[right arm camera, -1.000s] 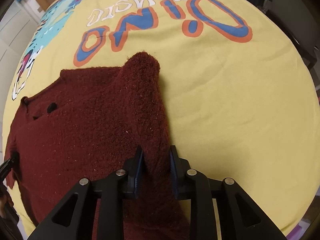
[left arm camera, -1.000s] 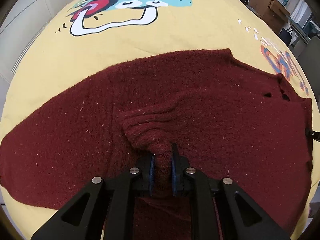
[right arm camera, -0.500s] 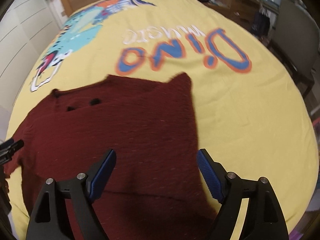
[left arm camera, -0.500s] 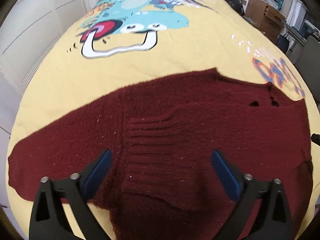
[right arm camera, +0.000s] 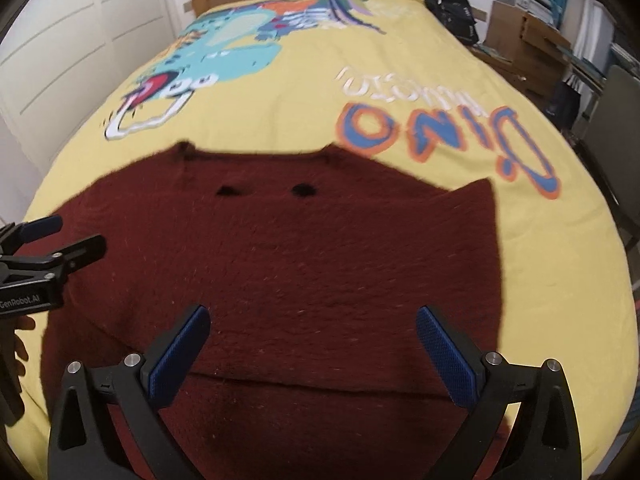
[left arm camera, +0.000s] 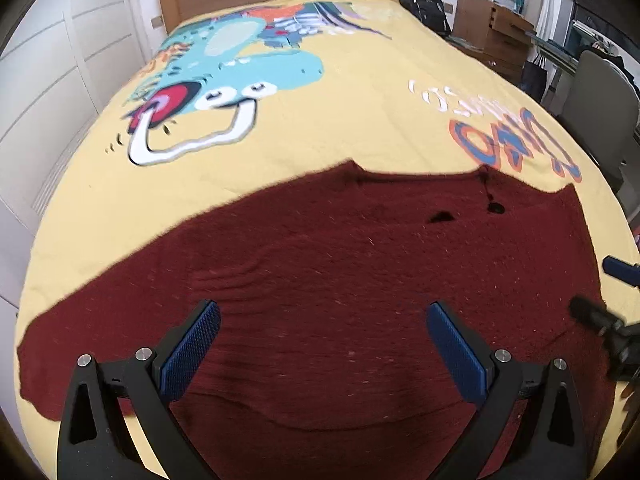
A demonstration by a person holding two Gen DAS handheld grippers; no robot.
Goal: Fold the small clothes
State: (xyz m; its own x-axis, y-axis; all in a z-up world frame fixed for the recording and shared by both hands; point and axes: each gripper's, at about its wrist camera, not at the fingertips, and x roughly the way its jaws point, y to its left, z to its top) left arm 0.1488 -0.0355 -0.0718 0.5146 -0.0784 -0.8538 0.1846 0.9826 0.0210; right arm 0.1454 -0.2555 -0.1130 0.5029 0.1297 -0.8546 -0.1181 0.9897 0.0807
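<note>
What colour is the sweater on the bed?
Dark maroon red, a fuzzy knit; the sweater shows best in the right wrist view.

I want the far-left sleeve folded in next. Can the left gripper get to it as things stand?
Probably yes. The left gripper hangs open above the sweater, and the sleeve lies flat on the bedspread to its left, uncovered.

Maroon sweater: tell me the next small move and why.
Probably bring the left gripper down at the left sleeve to fold it inward. Both grippers are open and empty above the maroon sweater; that sleeve lies spread on the yellow bedspread, while the right side already looks folded in.
</note>
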